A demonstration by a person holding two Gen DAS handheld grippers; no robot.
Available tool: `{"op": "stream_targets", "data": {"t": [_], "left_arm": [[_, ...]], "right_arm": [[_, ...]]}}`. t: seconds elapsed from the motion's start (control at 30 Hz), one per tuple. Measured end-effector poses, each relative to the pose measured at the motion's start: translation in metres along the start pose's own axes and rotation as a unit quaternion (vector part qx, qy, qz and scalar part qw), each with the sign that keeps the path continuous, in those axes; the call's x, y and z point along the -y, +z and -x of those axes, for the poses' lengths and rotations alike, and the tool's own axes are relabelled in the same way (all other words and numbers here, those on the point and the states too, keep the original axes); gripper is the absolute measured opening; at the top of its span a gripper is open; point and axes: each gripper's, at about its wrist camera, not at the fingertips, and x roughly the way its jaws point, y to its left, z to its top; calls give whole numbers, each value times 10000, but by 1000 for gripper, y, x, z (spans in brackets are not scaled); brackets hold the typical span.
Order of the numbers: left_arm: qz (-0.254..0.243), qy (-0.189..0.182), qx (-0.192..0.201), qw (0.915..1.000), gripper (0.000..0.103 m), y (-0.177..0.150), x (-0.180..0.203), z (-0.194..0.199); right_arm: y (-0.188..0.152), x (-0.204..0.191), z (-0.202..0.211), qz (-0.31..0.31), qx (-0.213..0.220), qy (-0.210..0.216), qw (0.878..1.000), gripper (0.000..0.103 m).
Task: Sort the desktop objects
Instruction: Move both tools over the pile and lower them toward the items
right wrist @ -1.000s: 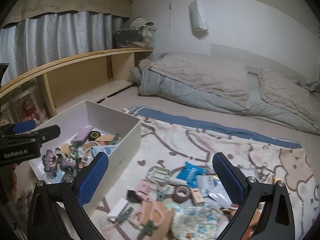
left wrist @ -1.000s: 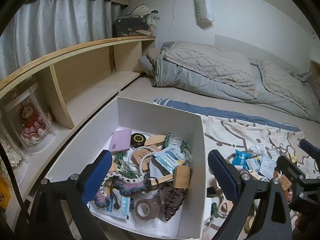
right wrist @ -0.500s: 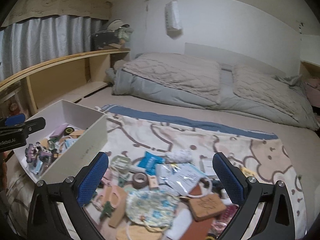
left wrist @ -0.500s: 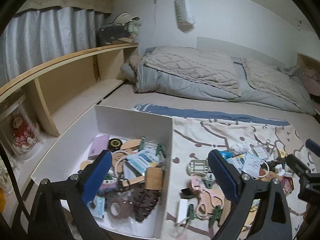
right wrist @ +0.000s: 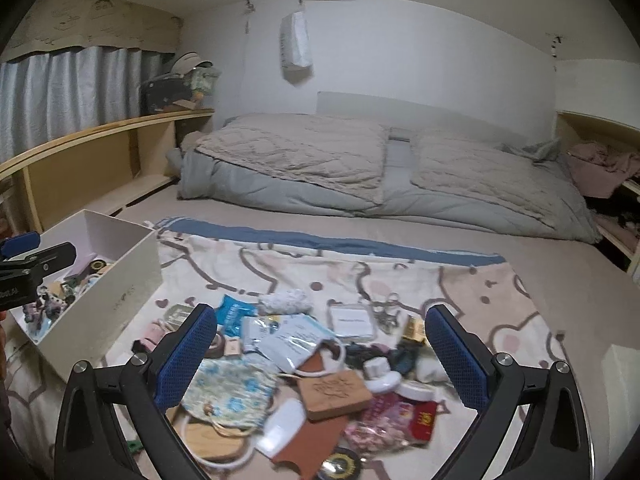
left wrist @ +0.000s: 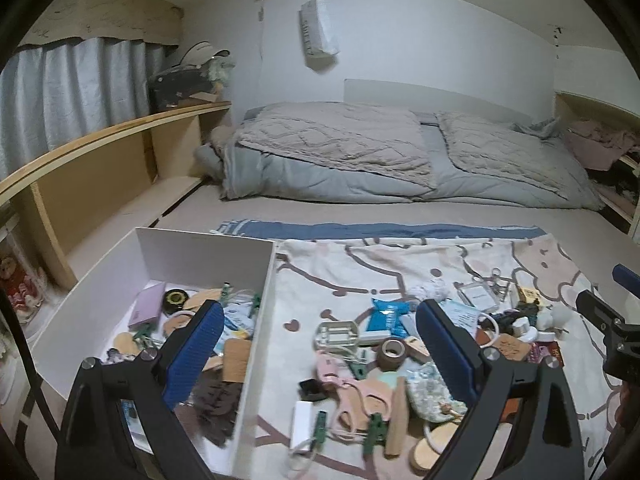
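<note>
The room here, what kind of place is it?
Most likely a bedroom: a folded grey quilt lies on a wide bed, grey curtains hang beside a wooden shelf, and a cartoon blanket holds the clutter.

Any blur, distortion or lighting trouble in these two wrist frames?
Left wrist view: fisheye bends the wooden shelf; dim, even light; items inside the white box smear near the left gripper. Right wrist view: same curvature and dark corners; clutter nearest the right gripper is motion-blurred, the bedding sharper.
</note>
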Motion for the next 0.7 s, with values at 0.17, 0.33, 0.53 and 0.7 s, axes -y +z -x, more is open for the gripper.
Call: {"op": "stream_targets", "data": {"t": [0.17, 0.33, 0.53, 0.7], "left_arm": [[-114, -123, -45, 9999, 97, -8, 20, -4], [-188, -239, 53, 9995, 97, -16, 35, -4], [-206, -289, 219, 9991, 97, -22, 45, -4], [-211, -264, 344, 9988, 97, -26, 51, -4]], "right_arm": [[-10, 14, 7, 4, 42, -139, 9999, 103], [-22, 26, 11, -47, 164, -272, 9995, 103], [-34, 36, 12, -156, 320, -292, 9989, 103], [-39, 40, 13, -169, 425, -292, 9985, 103]]}}
